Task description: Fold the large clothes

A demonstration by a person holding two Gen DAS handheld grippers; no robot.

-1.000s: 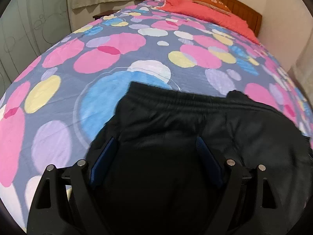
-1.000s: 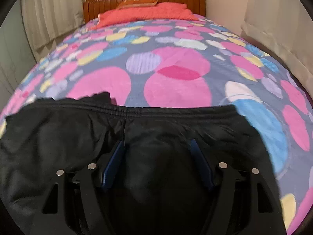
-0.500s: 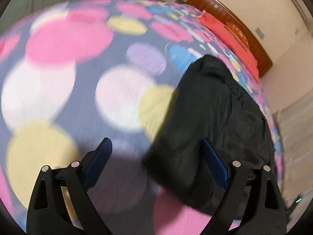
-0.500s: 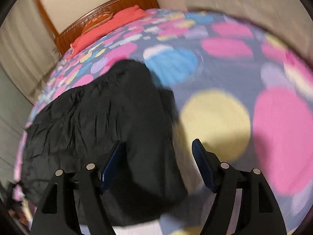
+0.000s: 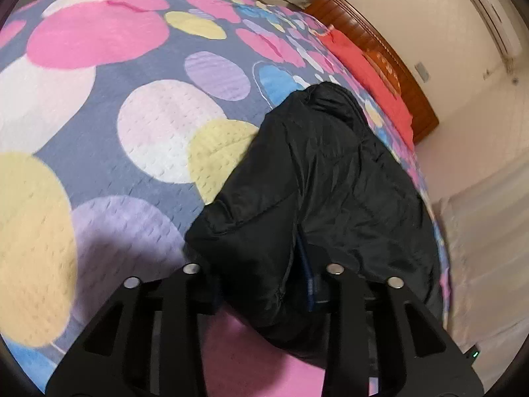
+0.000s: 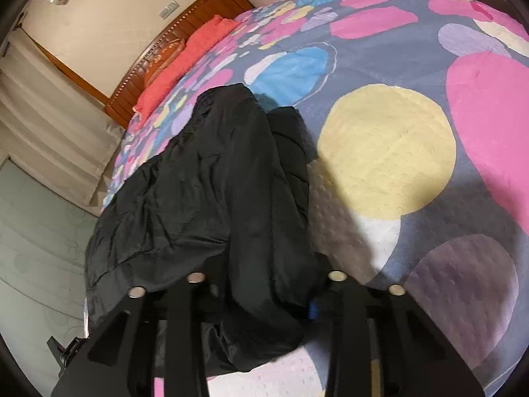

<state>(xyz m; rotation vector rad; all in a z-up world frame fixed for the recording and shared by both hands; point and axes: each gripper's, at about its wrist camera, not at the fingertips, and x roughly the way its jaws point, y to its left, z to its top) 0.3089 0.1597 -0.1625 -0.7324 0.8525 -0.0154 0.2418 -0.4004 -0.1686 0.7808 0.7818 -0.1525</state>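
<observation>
A pair of black trousers (image 5: pixel 324 178) lies folded on the bed's spotted quilt (image 5: pixel 132 106). My left gripper (image 5: pixel 261 284) is shut on the near left edge of the folded trousers; dark cloth bunches between its blue pads. In the right wrist view the same black trousers (image 6: pixel 205 192) run away from me. My right gripper (image 6: pixel 264 294) is shut on their near right edge, and cloth covers most of its pads.
The quilt (image 6: pixel 396 152) spreads wide beside the trousers. A red pillow (image 5: pixel 373 76) and a wooden headboard (image 5: pixel 390 56) are at the far end of the bed. Curtains (image 6: pixel 49 125) and a pale wall lie beyond the bed's side.
Both grippers were open over the trousers' waistband a second ago. They swung out to the side edges of the garment, turned inward, and have closed on the cloth.
</observation>
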